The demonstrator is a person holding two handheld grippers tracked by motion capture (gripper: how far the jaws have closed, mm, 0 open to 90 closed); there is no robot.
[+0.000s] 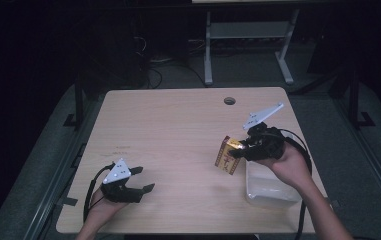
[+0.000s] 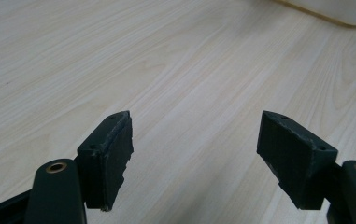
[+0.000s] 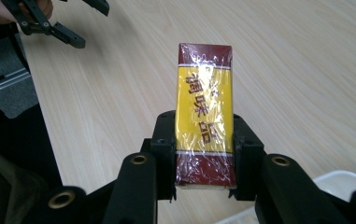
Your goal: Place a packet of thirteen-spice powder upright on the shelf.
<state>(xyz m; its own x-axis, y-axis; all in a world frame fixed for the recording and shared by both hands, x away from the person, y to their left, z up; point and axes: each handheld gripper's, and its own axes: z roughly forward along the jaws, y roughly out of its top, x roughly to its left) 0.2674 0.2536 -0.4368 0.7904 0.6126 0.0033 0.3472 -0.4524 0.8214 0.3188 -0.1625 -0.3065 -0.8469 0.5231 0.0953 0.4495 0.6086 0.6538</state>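
A red and yellow box wrapped in clear film [image 3: 204, 112] sits between the jaws of my right gripper [image 3: 204, 156], which is shut on its two long sides. In the high view that box [image 1: 227, 155] hangs above the table at the right, just left of the white tray, with my right gripper [image 1: 239, 150] pointing left. My left gripper [image 1: 143, 179] rests low near the front left of the table; its jaws stand open with nothing between them [image 2: 196, 154]. The left gripper also appears far off at the top left of the right gripper view [image 3: 80, 23].
A shallow white tray [image 1: 270, 192] lies at the front right edge of the light wooden table [image 1: 178, 130], under my right hand. A round cable hole [image 1: 229, 101] sits near the table's far edge. Dark floor and desk legs lie beyond.
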